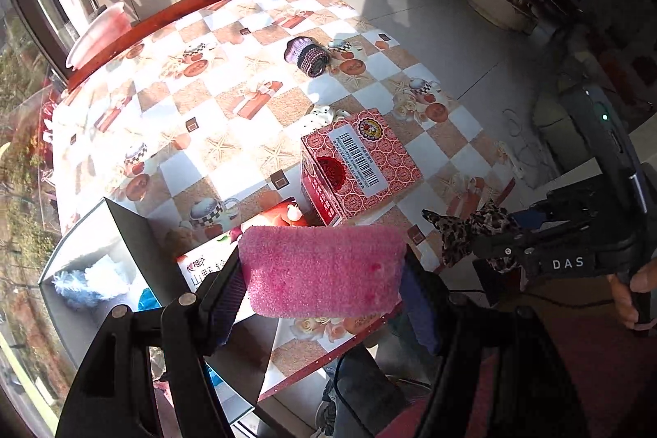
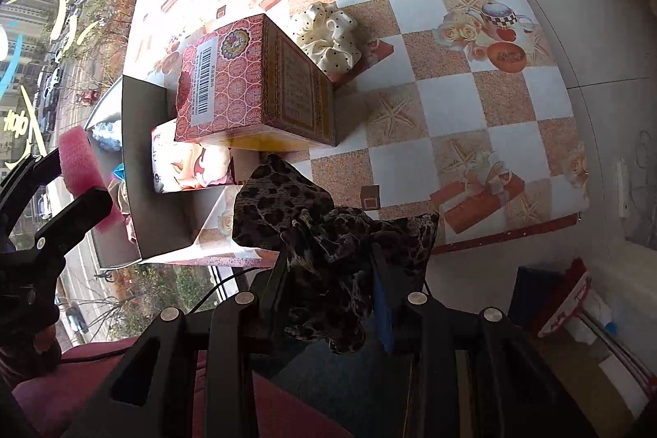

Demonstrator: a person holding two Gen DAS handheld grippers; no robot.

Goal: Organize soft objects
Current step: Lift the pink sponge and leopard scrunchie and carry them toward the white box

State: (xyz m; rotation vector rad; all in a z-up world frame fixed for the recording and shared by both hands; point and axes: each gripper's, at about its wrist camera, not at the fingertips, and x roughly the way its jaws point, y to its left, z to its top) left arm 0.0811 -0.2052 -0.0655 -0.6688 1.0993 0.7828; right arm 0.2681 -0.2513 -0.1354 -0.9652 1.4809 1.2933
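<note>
My left gripper (image 1: 322, 274) is pinching a pink sponge (image 1: 322, 269) across its width, one finger on each end, and holds it in the air above the near edge of the table (image 1: 230, 76), just beside the open grey box (image 1: 127, 232). My right gripper (image 2: 328, 274) is clamped on a leopard-print scrunchie (image 2: 328, 232), bunched between the fingers and lifted off the cloth, near the table's front edge. So I judge I am in the carrying step, with a soft item in each hand and both headed for the box. Inside it I can already make out a pale blue fluffy thing (image 1: 88, 282), which suggests that is where the soft items go. Next I need to bring the sponge over the opening and spread the left fingers, then swing the right hand past the red patterned carton (image 2: 246, 85) without knocking it, since it stands between the scrunchie and the box. Left on the table are a cream dotted scrunchie (image 2: 328, 33), touching the far side of the carton, and a purple knitted piece (image 1: 308, 56) well apart toward the far side.
</note>
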